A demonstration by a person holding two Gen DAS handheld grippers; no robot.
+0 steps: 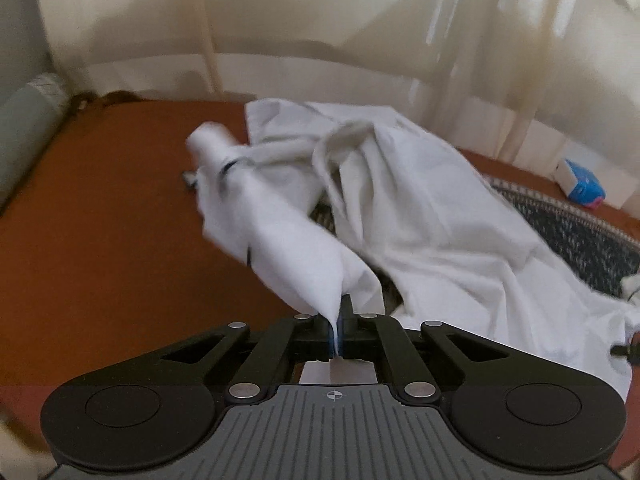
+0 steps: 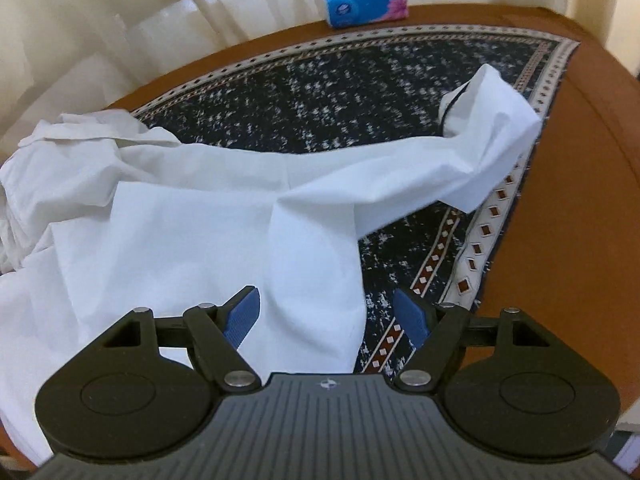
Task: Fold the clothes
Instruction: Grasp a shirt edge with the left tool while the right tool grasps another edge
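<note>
A crumpled white shirt (image 1: 420, 208) lies spread over a dark patterned mat (image 1: 580, 236) on the brown surface. My left gripper (image 1: 338, 330) is shut on one sleeve (image 1: 280, 232), which rises from the pads toward its dark-trimmed cuff. In the right wrist view the same white shirt (image 2: 192, 220) stretches across the mat (image 2: 320, 96), its other sleeve (image 2: 492, 128) reaching to the right with the cuff raised. My right gripper (image 2: 326, 316) stands open just above the shirt's lower edge, blue pads (image 2: 242, 314) apart, with cloth under the left one.
A blue tissue pack (image 2: 362, 0) sits at the far edge of the brown surface (image 1: 120, 240). Pale curtains (image 1: 480, 40) hang behind. A grey-green rolled cushion (image 1: 28, 128) lies at the far left. Bare brown surface extends left of the shirt.
</note>
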